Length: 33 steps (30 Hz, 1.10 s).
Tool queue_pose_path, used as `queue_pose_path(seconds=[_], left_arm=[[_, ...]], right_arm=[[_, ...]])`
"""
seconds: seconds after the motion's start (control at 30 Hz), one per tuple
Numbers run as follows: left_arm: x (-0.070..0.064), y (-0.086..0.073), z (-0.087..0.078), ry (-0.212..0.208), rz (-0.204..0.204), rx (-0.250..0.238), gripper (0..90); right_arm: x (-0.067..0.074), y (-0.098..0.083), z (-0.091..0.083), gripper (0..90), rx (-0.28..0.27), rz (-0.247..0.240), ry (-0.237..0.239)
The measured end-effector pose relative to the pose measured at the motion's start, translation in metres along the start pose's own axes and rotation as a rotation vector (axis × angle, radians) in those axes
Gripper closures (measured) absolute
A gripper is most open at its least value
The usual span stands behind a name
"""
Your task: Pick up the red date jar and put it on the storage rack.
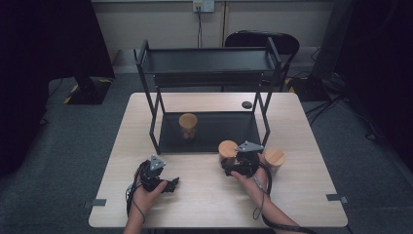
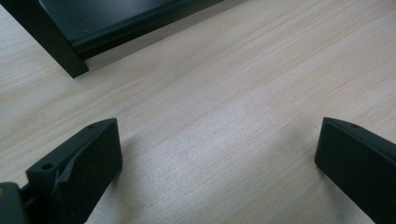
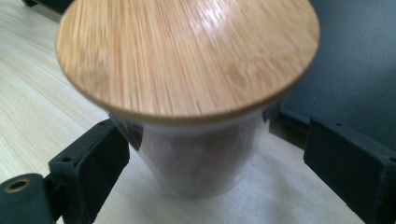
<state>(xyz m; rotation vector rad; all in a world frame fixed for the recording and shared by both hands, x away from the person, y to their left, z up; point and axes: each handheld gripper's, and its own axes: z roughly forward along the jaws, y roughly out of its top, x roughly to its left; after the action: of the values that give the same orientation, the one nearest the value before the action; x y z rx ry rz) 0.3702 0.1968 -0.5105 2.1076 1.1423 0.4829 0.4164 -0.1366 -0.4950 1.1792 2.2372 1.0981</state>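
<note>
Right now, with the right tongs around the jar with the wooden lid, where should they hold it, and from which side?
Hold the jar on its clear glass wall, below the wooden lid, coming level from the person's side. The lid overhangs the body and would likely slip; the upright round wall fits between the right tongs.
</note>
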Motion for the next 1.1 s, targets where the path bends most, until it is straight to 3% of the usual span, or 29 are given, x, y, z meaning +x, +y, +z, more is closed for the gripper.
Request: queue_pose_path(seconds=[0.47, 1.1], left_arm=[[0.000, 0.000, 0.000, 0.000, 0.000, 0.000, 0.3], [0.000, 0.000, 0.000, 0.000, -0.001, 0.000, 0.3]], right_arm=[[-0.001, 0.002, 0.008, 16.5, -0.026, 0.004, 0.049], [0.004, -0.001, 0.011, 24.0, -0.049, -0.019, 0.042]])
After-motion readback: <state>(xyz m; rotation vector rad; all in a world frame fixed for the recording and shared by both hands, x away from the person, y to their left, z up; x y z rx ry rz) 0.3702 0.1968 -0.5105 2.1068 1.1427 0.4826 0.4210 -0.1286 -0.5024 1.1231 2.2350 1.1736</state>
